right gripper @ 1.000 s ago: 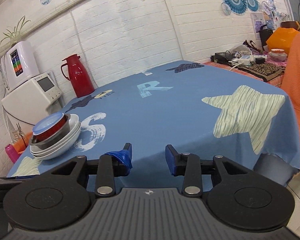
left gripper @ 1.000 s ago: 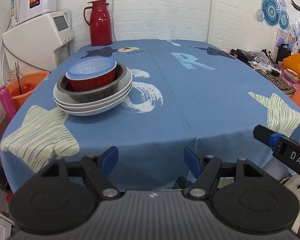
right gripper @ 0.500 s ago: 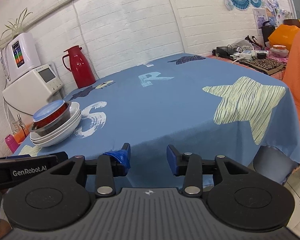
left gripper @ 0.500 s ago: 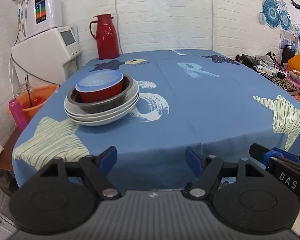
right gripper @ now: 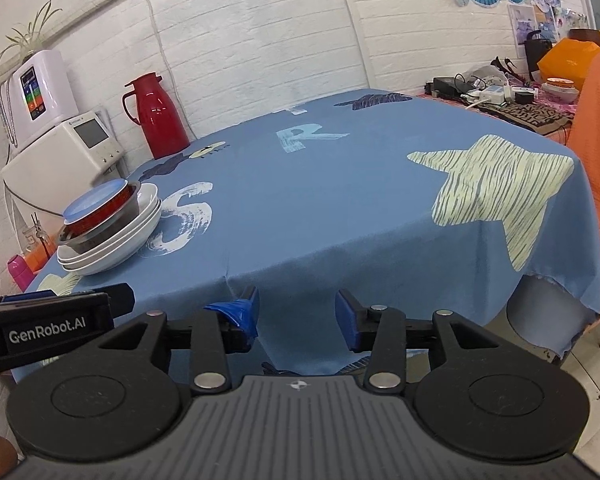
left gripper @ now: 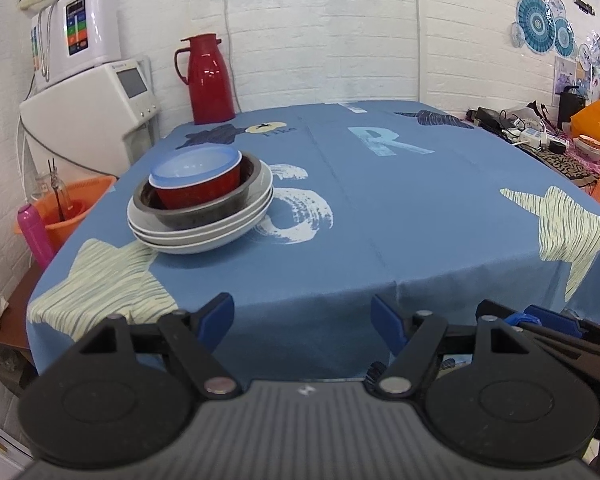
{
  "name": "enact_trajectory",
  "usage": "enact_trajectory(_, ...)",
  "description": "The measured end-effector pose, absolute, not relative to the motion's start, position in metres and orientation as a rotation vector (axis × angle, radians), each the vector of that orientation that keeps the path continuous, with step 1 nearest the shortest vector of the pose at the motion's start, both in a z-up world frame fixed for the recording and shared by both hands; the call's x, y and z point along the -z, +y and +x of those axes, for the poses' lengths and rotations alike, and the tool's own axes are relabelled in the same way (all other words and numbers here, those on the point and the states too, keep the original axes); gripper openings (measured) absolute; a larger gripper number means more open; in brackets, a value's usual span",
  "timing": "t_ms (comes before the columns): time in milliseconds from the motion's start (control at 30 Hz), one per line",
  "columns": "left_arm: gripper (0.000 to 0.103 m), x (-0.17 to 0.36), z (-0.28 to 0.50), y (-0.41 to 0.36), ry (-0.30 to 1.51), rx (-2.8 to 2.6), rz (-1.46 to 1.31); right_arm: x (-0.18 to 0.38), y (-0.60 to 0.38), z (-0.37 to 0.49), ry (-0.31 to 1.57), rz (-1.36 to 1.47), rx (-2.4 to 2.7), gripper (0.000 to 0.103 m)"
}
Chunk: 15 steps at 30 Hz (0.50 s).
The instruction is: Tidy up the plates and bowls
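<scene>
One stack of dishes sits on the table's left side: white plates (left gripper: 204, 236) at the bottom, a dark bowl (left gripper: 204, 214) on them, a red bowl (left gripper: 198, 192) inside it and a pale blue bowl (left gripper: 194, 166) on top. The right wrist view shows the same stack (right gripper: 108, 220) at the left. My left gripper (left gripper: 302, 322) is open and empty, held off the table's near edge. My right gripper (right gripper: 296, 314) is also open and empty, level with the hanging cloth edge. Both are well back from the stack.
A blue tablecloth (left gripper: 380, 208) with star prints covers the table. A red thermos jug (left gripper: 206, 80) stands at the far left corner. White appliances (left gripper: 88, 120) and an orange bucket (left gripper: 72, 208) lie left of the table. A cluttered side table (right gripper: 512, 100) and orange cloth (right gripper: 598, 152) are at right.
Both grippers have drawn back and lowered away from the table, so the near cloth edge now hangs in front of them. The dish stack has not moved. Jaws stay open.
</scene>
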State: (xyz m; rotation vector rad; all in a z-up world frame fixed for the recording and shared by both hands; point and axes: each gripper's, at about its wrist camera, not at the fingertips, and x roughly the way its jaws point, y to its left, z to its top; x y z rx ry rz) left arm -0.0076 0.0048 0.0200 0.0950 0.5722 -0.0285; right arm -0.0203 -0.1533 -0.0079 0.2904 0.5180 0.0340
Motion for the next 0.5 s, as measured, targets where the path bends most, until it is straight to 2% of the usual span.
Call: enact_trajectory(500, 0.074, -0.0179, -0.006, 0.0075, 0.583, 0.007, 0.091, 0.0071, -0.1505, -0.0207, 0.517, 0.289, -0.051, 0.029)
